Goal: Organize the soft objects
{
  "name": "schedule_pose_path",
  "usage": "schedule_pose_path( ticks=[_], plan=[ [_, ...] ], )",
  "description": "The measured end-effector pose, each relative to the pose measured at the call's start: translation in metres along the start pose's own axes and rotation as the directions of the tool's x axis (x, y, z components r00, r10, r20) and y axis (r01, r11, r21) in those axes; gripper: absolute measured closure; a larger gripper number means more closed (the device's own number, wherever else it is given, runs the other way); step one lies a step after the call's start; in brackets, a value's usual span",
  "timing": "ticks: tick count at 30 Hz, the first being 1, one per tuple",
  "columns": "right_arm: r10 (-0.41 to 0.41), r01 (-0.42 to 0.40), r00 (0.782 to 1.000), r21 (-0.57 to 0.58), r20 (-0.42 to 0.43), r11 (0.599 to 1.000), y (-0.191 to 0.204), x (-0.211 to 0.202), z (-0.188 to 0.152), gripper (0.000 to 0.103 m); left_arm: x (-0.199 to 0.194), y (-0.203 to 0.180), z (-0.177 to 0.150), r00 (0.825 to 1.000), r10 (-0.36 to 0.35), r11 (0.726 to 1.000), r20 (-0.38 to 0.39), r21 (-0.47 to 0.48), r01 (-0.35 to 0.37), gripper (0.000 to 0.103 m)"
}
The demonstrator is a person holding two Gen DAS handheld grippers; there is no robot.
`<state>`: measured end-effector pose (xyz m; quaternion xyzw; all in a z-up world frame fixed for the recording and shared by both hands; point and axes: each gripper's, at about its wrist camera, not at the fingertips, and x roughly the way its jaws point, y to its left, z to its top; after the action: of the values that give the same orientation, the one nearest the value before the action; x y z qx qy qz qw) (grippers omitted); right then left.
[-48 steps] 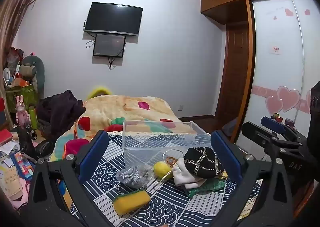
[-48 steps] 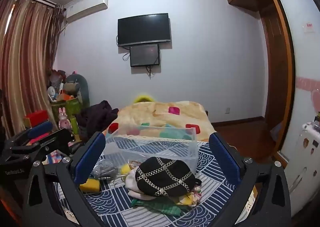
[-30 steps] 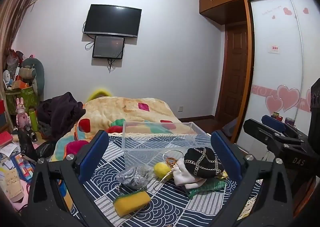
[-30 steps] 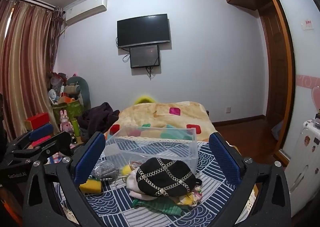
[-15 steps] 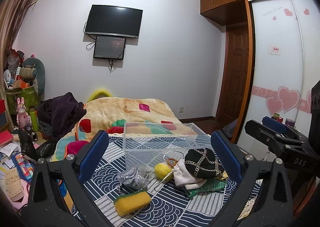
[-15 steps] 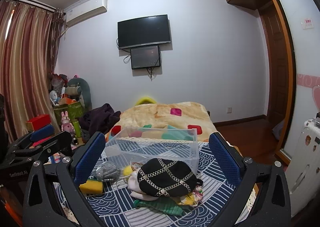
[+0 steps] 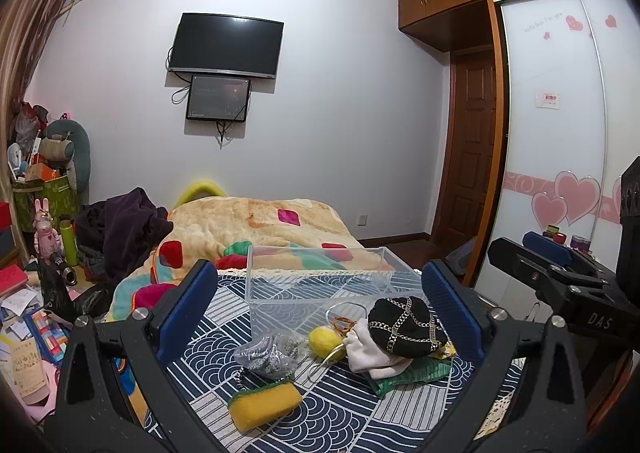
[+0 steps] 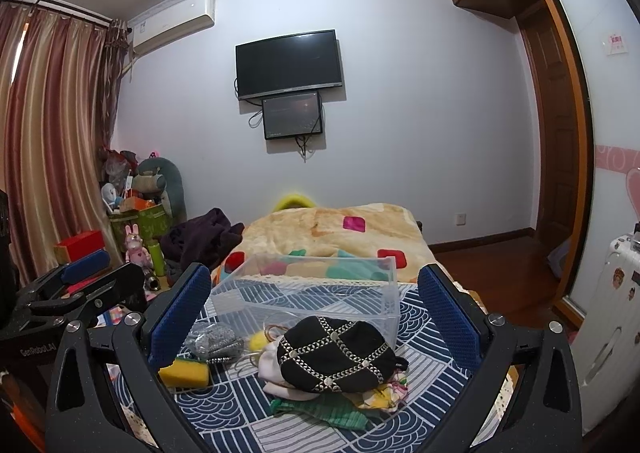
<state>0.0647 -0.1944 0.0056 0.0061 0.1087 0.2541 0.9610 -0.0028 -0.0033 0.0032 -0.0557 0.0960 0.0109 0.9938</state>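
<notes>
The soft objects are lying in a loose pile on the patterned cloth (image 7: 344,425), just in front of the clear plastic bin (image 7: 320,281): a black studded hat (image 7: 404,327) resting on white fabric (image 7: 372,353), a yellow ball (image 7: 324,339), a silver pouch (image 7: 266,353) and a yellow sponge (image 7: 264,407). Compared with a second ago, almost nothing is being changed; both views are only being shifted slightly. The left gripper (image 7: 320,317) and right gripper (image 8: 312,317) are being held released and empty above the pile. Sorting is judged not yet begun, and the bin is holding nothing.
</notes>
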Motion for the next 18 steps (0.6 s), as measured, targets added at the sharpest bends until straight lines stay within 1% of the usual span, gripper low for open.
schedule_pose_path(
  ticks=[18],
  plan=[
    [0.009, -0.009, 1.000, 0.001, 0.002, 1.000, -0.0006, -0.0004, 0.0005, 0.000, -0.0005, -0.0008, -0.0002, 1.000, 0.000, 1.000, 0.001, 0.001, 0.000, 0.000]
  ],
)
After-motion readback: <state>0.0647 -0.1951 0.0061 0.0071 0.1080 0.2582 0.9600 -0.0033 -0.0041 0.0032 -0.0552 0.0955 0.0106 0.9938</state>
